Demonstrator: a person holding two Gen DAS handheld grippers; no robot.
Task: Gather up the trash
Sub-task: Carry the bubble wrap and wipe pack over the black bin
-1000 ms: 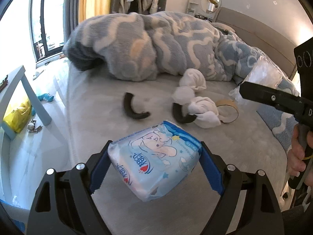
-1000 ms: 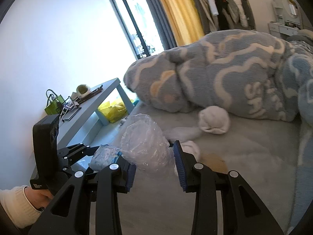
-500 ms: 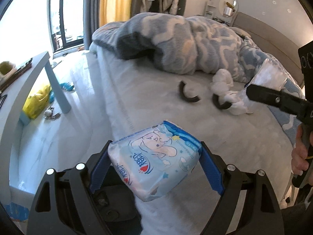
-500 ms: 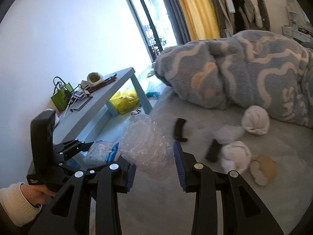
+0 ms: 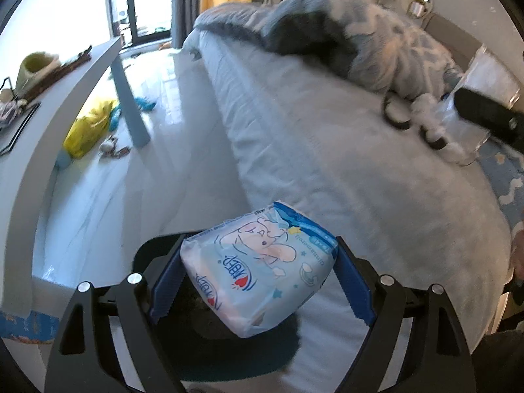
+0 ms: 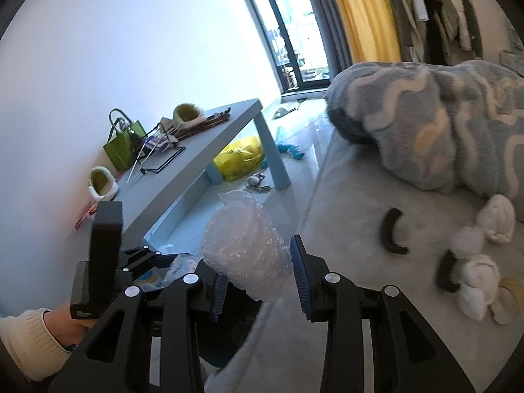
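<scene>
A blue and white tissue pack (image 5: 258, 270) with a cartoon picture on it is pinched between the two blue pads of the left gripper (image 5: 260, 281). The pads are pressed on its two ends, and the pack is held up in the air, over the edge of the bed (image 5: 360, 177). A dark round bin (image 5: 213, 344) is seen right under the pack, on the floor beside the bed. A crumpled clear plastic bag (image 6: 245, 249) is pinched by the right gripper (image 6: 258, 281), and the bag puffs up above the pads. The same bag (image 5: 475, 111) is also seen far on the right in the left wrist view. A hand (image 6: 68, 324) in a cream sleeve (image 6: 23, 344) is wrapped around the handle of the left gripper. On the bed, more things are left lying: some white balled-up socks (image 6: 494, 219), two dark curved pieces (image 6: 391, 232), and a brown ring (image 6: 509, 290) that looks like a tape roll. A fluffy blue and grey blanket (image 6: 442, 131) is piled at the far end of the bed. A long grey table (image 6: 196, 160) is set by the wall, with a green bag (image 6: 122, 145) on top and a yellow bag (image 6: 239, 159) on the floor under it.
</scene>
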